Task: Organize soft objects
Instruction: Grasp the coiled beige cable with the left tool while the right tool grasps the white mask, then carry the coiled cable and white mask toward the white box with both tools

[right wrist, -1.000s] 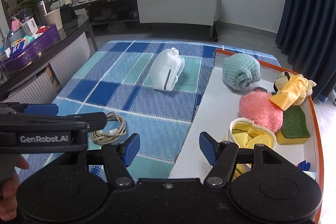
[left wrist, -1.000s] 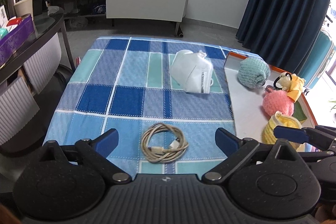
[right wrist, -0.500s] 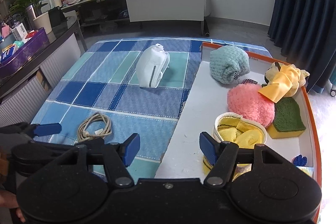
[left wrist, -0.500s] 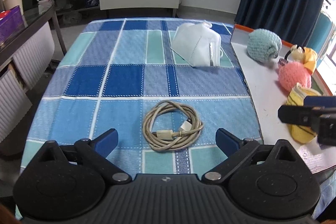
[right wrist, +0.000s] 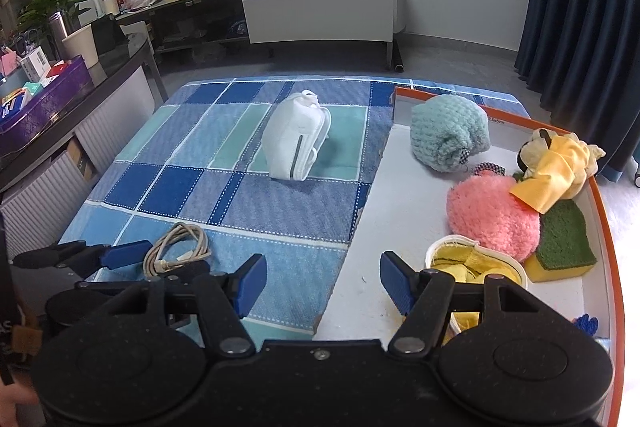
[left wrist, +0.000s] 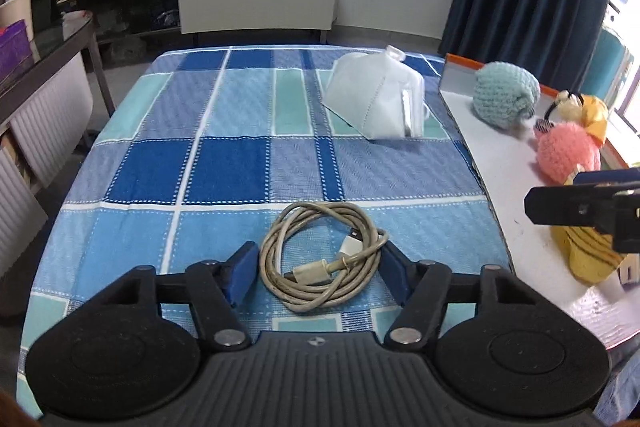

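Note:
A coiled beige cable (left wrist: 324, 263) lies on the blue checked cloth (left wrist: 224, 171). My left gripper (left wrist: 318, 267) straddles it, and its jaws are closing. The blue pads (left wrist: 244, 267) stand at the coil's outer edges, and the coil keeps its round shape. A white face mask (left wrist: 376, 103) lies further back on the cloth. My right gripper (right wrist: 322, 283) hangs open over the tray's near left edge with nothing between its fingers. The white tray (right wrist: 400, 195) holds a teal knitted ball (right wrist: 448, 135), a pink plush ball (right wrist: 492, 219), a yellow plush toy (right wrist: 556, 163), a yellow pouch (right wrist: 472, 263) and a green sponge (right wrist: 564, 239).
A dark glass side table (right wrist: 120, 67) with a purple box (right wrist: 40, 103) stands to the left. A TV bench (right wrist: 320, 11) runs along the back wall and dark curtains (right wrist: 580, 7) hang on the right. The tray's orange rim (right wrist: 608, 235) runs along the right side.
The left gripper came down over the cable and its jaws narrowed from wide open to the coil's edges. The right gripper stayed where it was, still open.

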{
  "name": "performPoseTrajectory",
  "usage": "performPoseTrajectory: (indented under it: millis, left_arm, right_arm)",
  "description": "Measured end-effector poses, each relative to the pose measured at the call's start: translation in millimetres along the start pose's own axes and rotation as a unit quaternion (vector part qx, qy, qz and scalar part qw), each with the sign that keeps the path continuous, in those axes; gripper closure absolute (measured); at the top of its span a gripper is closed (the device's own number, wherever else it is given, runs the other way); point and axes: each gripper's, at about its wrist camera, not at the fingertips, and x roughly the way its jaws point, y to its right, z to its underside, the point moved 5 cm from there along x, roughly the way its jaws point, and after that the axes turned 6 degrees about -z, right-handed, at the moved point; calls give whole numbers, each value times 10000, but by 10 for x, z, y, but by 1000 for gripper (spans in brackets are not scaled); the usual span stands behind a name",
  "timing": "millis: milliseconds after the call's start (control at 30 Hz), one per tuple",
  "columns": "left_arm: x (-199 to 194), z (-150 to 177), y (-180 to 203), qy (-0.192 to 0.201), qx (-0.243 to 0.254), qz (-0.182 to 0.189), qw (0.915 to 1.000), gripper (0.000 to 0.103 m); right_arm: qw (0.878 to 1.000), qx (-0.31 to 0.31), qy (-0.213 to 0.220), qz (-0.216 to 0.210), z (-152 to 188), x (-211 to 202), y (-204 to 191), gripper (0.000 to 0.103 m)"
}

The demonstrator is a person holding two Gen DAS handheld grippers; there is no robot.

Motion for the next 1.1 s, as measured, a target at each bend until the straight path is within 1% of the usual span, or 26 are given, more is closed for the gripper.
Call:
performPoseTrajectory:
  millis: [167, 267, 400, 567, 700, 800, 867, 967, 1033, 1067, 1100]
  left_arm:
    - [-111, -157, -167, 210, -248, -233, 9992, 38]
    - [-170, -255, -266, 304, -379, -278, 9984, 38]
    - [-190, -336, -359, 404, -447, -368, 9975, 38]
    - [-155, -388, -443, 411, -608, -328, 9968, 38]
    - [-85, -429, -473, 416, -676, -304, 9964, 38]
    - [-59, -454, -531, 400, -707, -326, 9962, 38]
    - [-37, -480, -557, 398, -735, -316, 9960, 38]
    - [10, -517, -574, 381, -775, -371, 9956, 38]
    - [51, -551, -585, 352, -812, -389, 9953, 38]
    - [66, -566, -591, 347, -828, -403, 9951, 38]
    - [80, -580, -596, 336, -841, -421, 9950, 38]
  right_arm:
    - [9998, 112, 33, -130, -145, 124, 3, 26]
    - [9993, 241, 148, -253, -297, 235, 7, 24]
    - [9979, 378, 64, -521, -500, 506, 19, 21]
    - [9964, 601, 53, -603, -718, 824, 121, 18]
    - [9950, 701, -78, -709, -852, 1100, 155, 15]
    - [9939, 801, -108, -745, -929, 1278, 181, 14]
    - [9947, 749, -135, -691, -970, 1387, 179, 14]
    - [9926, 802, -221, -889, -1013, 1537, 163, 13]
    - [9917, 902, -247, -881, -1020, 1613, 179, 13]
    - [9912, 931, -162, -930, -1019, 1613, 176, 15]
    - [9899, 971, -105, -1032, -1019, 1600, 170, 24]
